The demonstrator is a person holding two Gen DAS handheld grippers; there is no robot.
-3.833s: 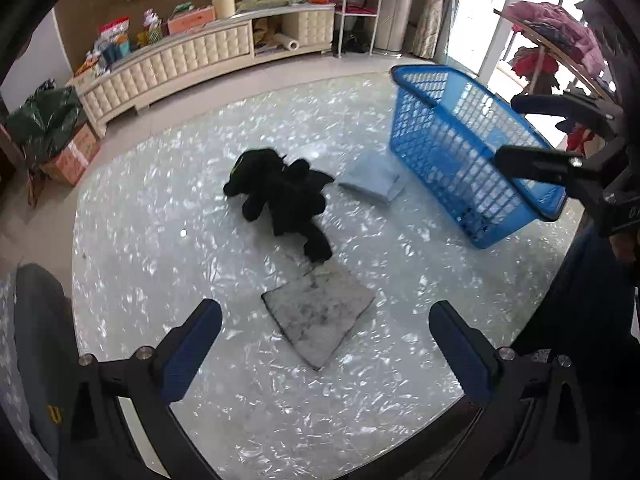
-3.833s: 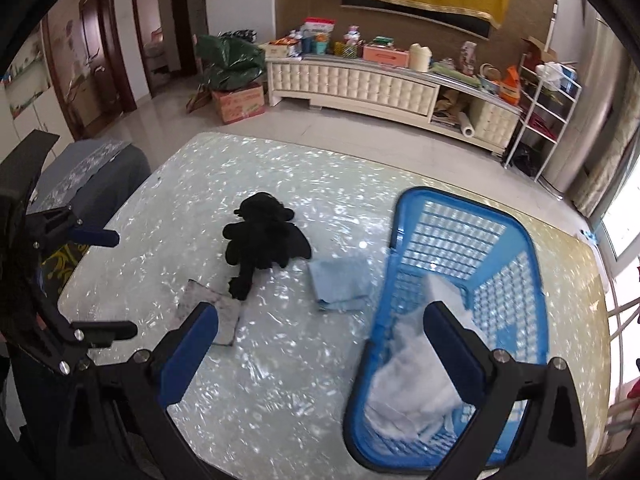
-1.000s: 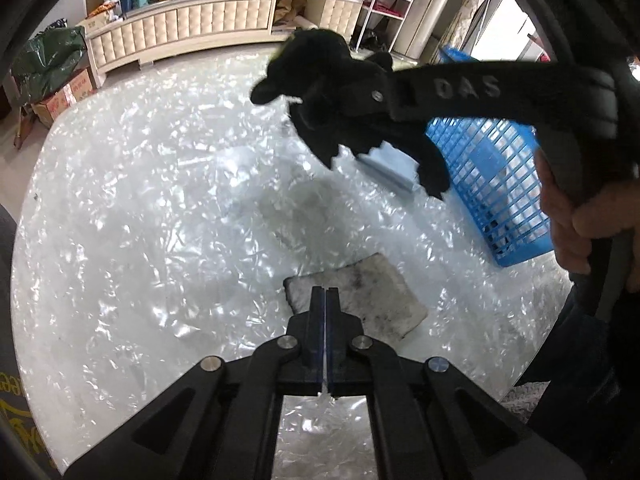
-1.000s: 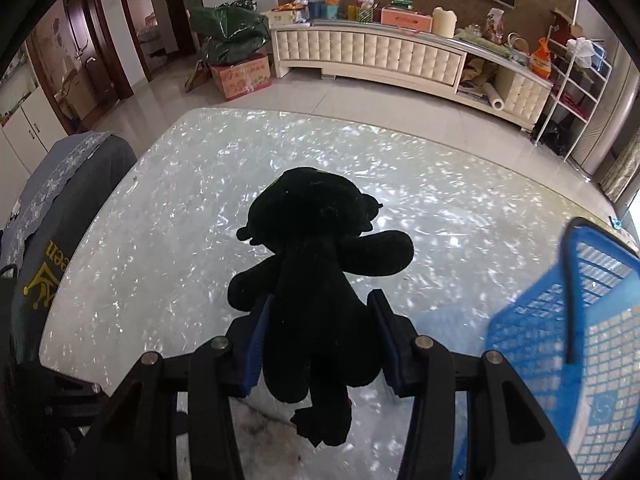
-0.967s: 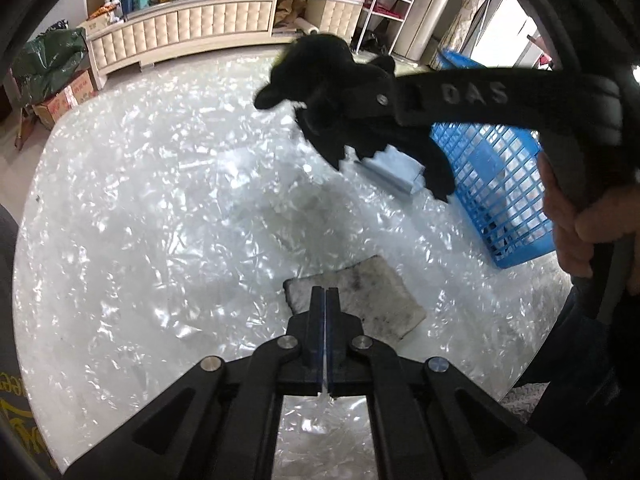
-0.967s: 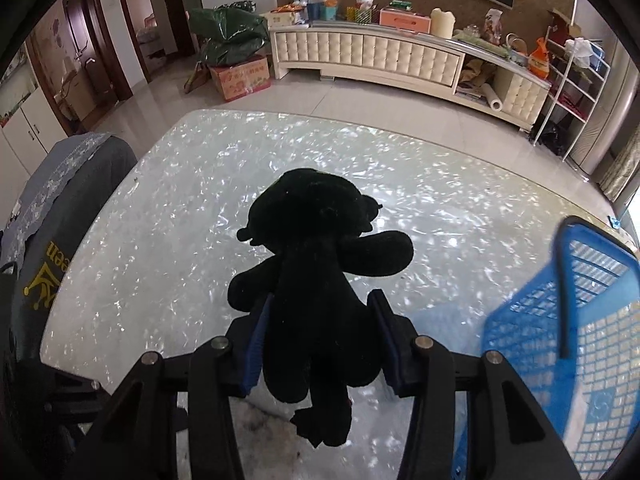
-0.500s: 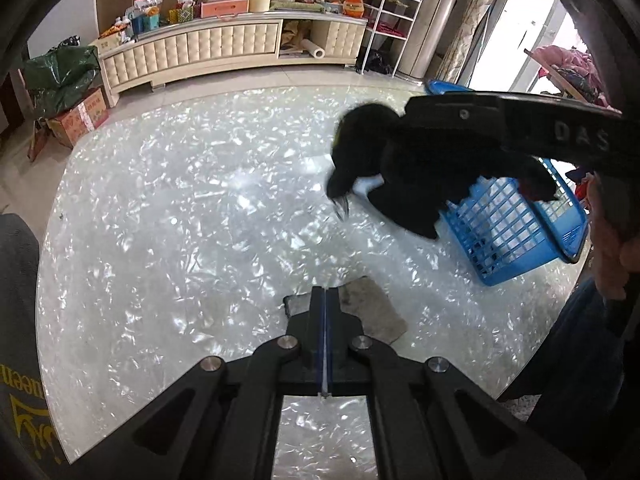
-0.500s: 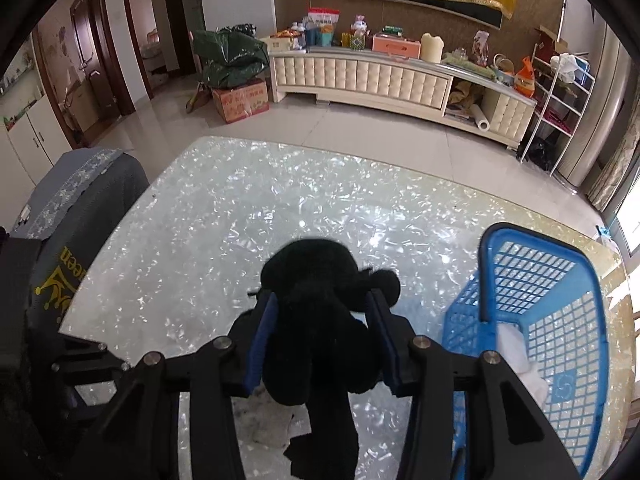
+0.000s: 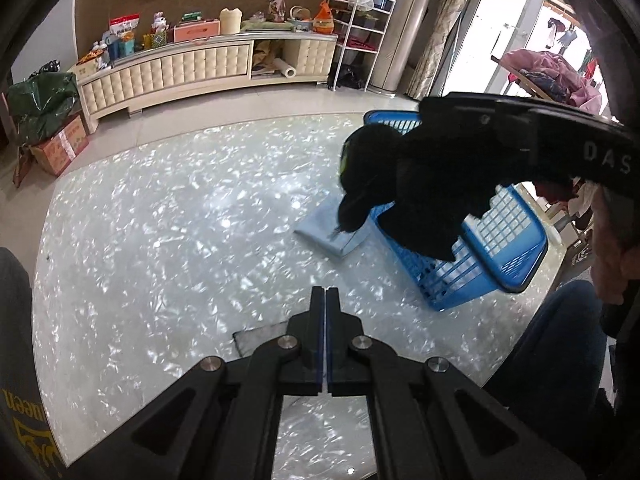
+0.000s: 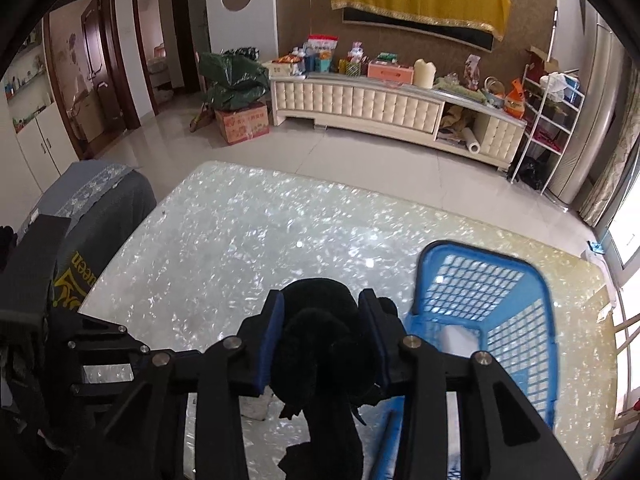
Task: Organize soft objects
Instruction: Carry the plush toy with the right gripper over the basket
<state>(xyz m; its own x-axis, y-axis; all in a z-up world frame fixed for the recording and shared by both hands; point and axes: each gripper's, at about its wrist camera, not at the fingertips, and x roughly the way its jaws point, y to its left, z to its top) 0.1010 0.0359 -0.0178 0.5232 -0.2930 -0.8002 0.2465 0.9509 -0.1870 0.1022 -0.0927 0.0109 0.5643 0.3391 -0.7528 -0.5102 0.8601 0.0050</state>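
Observation:
A black plush toy (image 10: 320, 328) hangs between the blue pads of my right gripper (image 10: 322, 320), whose jaws are closing and press on its body. In the left wrist view the plush toy (image 9: 408, 188) hangs over the near end of the blue basket (image 9: 516, 256), under the right gripper's fingers (image 9: 500, 120). A white cloth (image 10: 460, 340) lies in the basket (image 10: 544, 280). My left gripper (image 9: 324, 296) is shut with nothing in it, above a grey cloth (image 9: 260, 336) that it half hides. A light blue folded cloth (image 9: 324, 228) lies beside the basket.
The pearly white table (image 9: 160, 240) ends close to the basket on the right. A chair with a grey cover (image 10: 100, 200) stands at the left edge. A person's hand (image 9: 616, 240) and dark trouser leg (image 9: 560, 340) are at the right.
The right gripper has lifted the plush toy off the table and carried it right, over the basket, with its pads drawing closer. The left gripper closed earlier and has risen above the grey cloth.

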